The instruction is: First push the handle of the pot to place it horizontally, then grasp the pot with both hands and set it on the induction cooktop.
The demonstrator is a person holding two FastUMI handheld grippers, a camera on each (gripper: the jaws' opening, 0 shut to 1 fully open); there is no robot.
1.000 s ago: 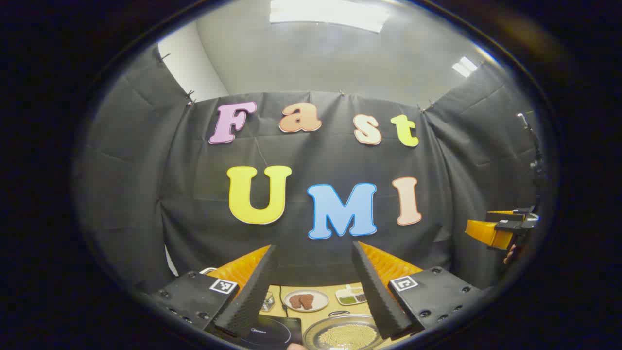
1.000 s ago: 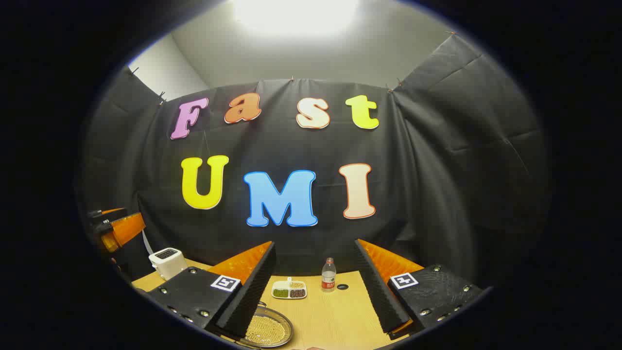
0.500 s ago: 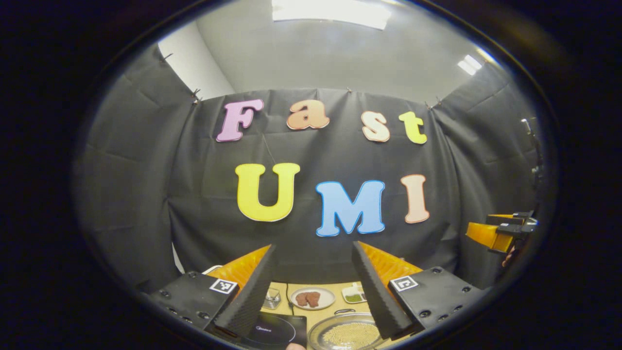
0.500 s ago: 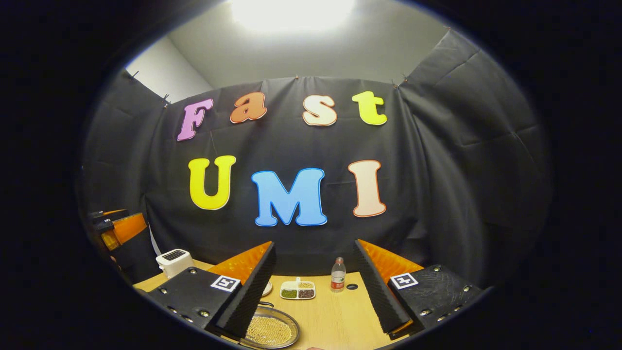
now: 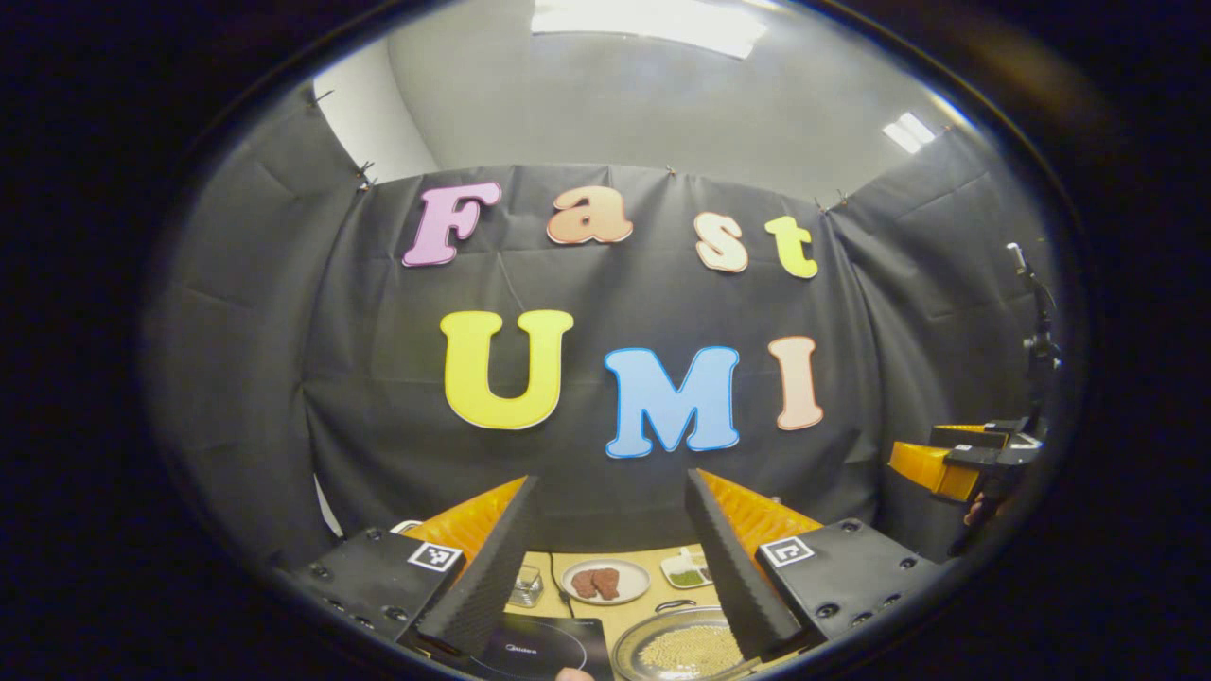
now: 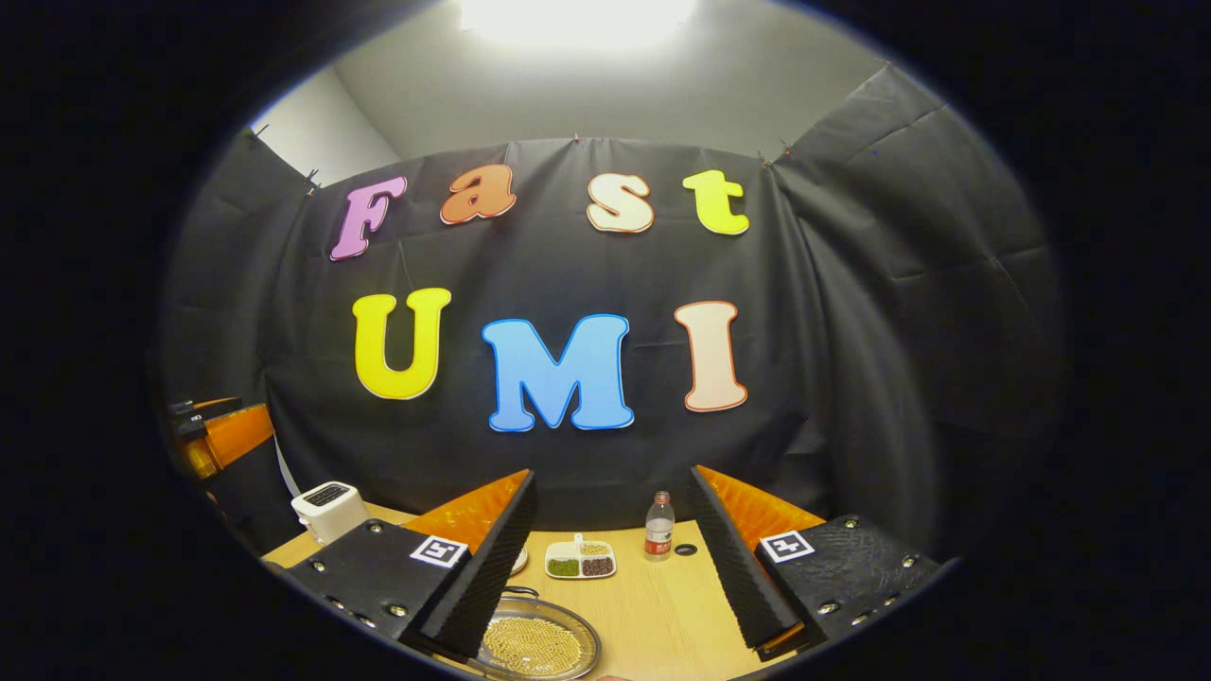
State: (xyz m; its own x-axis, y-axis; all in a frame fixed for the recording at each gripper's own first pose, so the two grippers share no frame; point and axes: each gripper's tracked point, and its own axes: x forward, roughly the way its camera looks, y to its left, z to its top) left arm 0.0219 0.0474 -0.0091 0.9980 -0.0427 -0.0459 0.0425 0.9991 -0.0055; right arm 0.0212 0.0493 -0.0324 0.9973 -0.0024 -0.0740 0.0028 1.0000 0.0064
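Note:
A shallow metal pot (image 5: 676, 648) of yellow grains sits on the wooden table, low in the left gripper view, with a small loop handle (image 5: 674, 603) on its far rim. The black induction cooktop (image 5: 539, 650) lies just left of it. My left gripper (image 5: 605, 567) hangs open above both, holding nothing. In the right gripper view the pot (image 6: 535, 645) lies at the lower left, partly behind a finger. My right gripper (image 6: 610, 567) is open and high above the table (image 6: 653, 615). Each gripper shows at the other view's edge: the right gripper (image 5: 956, 463) and the left gripper (image 6: 222, 435).
A plate of brown meat (image 5: 605, 582), a small glass (image 5: 525, 586) and a divided dish (image 5: 688, 570) stand behind the cooktop and pot. A white toaster (image 6: 326, 506) sits at the table's far left, a bottle (image 6: 658, 527) at the back, and the divided dish (image 6: 580, 561) beside it.
Both grippers have dipped slightly, so a little more of the table, pot and cooktop shows. Both stay open and hold nothing.

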